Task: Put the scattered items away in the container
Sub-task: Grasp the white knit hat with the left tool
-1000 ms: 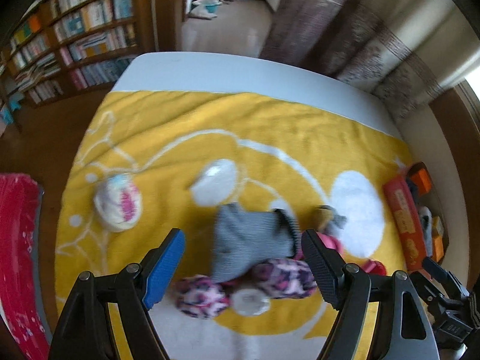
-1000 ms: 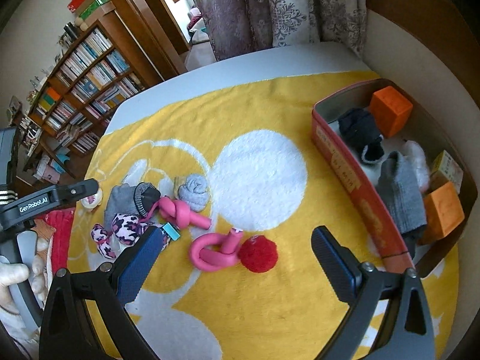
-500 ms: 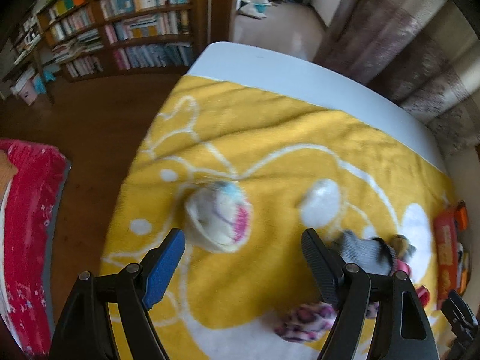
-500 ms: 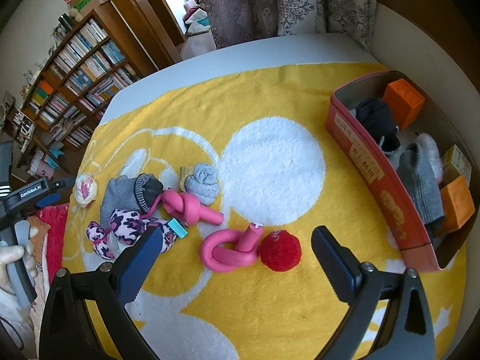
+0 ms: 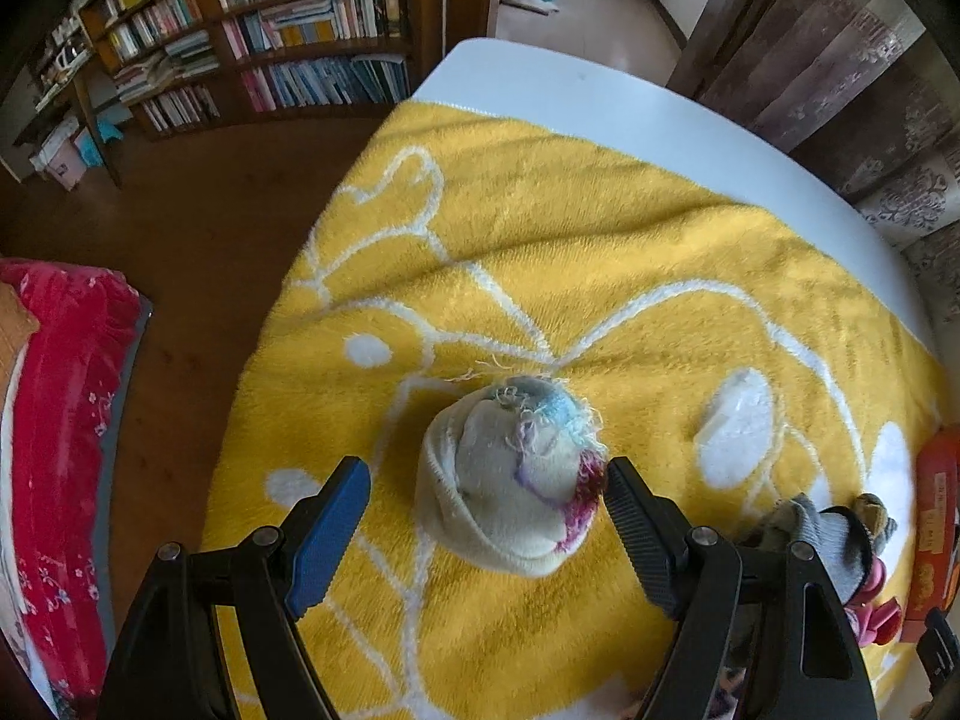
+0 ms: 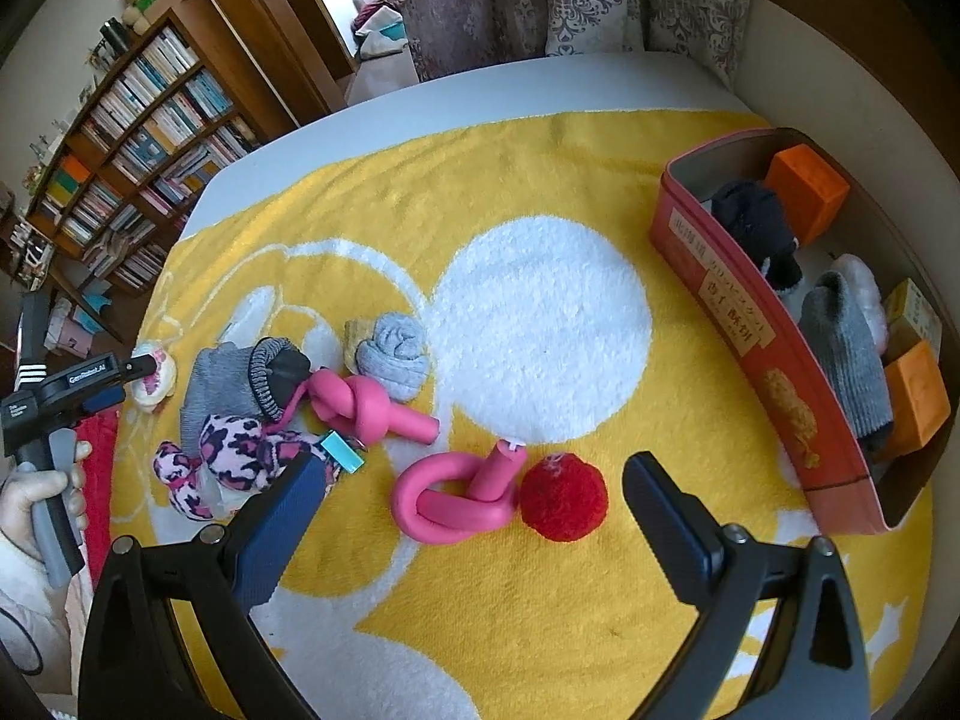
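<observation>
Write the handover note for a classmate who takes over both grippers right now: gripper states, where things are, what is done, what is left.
Left gripper: open, jaws either side of the cream rolled sock, not closed on it.
Right gripper: open, empty, above the pink knot and red pompom.
Done: the red box already holds socks and orange blocks.
Left: cream sock, grey socks, both pink knots, leopard sock, pompom, all on the yellow blanket.
</observation>
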A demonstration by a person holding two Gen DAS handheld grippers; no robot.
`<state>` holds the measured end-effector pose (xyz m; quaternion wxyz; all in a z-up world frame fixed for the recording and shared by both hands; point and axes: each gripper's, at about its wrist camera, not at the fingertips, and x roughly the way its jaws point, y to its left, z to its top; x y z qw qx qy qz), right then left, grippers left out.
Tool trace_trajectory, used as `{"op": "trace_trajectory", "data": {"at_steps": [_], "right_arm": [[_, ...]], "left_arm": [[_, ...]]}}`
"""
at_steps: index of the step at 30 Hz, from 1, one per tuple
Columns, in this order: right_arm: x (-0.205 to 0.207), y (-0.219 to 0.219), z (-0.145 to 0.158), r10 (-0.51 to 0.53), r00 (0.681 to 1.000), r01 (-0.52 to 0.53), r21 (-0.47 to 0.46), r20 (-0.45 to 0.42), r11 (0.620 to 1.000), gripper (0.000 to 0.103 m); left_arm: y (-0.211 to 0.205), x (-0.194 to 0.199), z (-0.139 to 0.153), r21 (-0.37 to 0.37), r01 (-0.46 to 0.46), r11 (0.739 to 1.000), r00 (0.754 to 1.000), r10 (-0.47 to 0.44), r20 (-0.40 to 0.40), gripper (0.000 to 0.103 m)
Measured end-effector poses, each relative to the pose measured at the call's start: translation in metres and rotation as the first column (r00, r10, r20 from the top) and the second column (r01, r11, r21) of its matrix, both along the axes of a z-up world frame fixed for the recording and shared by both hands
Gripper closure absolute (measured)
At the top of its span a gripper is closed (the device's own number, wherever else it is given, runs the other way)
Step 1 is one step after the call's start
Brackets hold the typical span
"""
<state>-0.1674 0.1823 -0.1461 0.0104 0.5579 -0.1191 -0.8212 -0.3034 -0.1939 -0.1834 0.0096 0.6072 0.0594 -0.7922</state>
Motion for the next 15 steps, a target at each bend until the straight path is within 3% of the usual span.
{"op": "trace_trajectory", "data": {"at_steps": [11, 15], "right_arm": [[-0.005, 0.007, -0.009, -0.012, 1.0, 0.012, 0.006, 0.029, 1.0, 0.003], [-0.004, 0.011, -0.015, -0.017, 0.999, 0.016, 0.011, 0.045, 1.0, 0.003]], "left_arm": [[0.007, -0.01, -0.025, -0.027, 0.02, 0.999, 1.0, -0.019, 0.024, 0.023], [0.014, -0.009, -0.023, -0.042, 0.057, 0.998, 0.998, -0.057, 0.001, 0.038]]}}
